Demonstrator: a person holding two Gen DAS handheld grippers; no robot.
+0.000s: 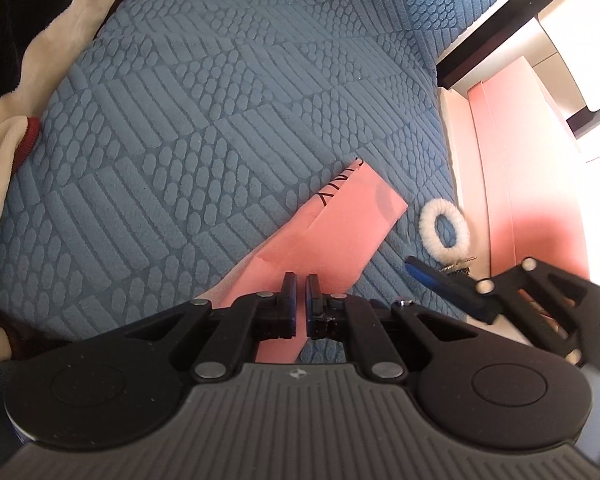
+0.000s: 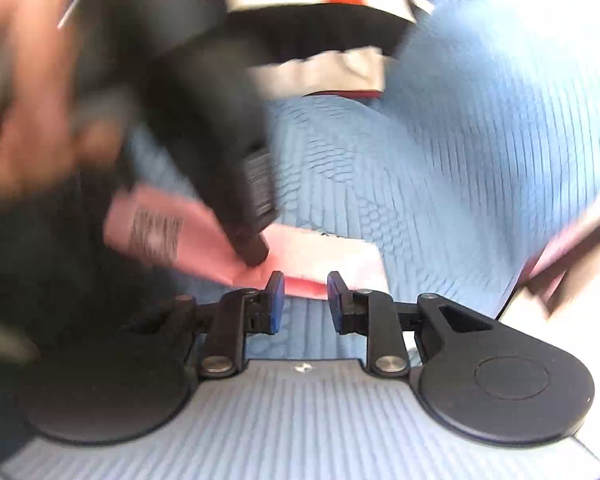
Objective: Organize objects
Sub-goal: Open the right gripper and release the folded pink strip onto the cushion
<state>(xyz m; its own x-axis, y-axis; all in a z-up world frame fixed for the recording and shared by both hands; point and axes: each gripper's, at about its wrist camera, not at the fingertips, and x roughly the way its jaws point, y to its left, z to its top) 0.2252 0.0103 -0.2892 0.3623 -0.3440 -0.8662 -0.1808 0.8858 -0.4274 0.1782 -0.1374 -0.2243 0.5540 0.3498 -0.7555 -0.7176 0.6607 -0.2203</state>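
pinching the near end of the pink paper bag [image 1: 340,224], the left gripper [image 1: 301,300] was seen with its jaws pressed together on the thin sheet, so a tear or a slip-out could be caused by any sideways tug. the bag was stretched away from it across the blue bedspread [image 1: 180,140]. the right gripper [image 2: 305,298] was held spread and empty just beside the bag's edge; the white fluffy ring [image 1: 444,227] could be knocked.

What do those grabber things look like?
The left gripper and the right gripper match: black linkage arms with silver rivets, two round black discs, a ribbed grey body with a small emblem, and short black fingers with blue pads.
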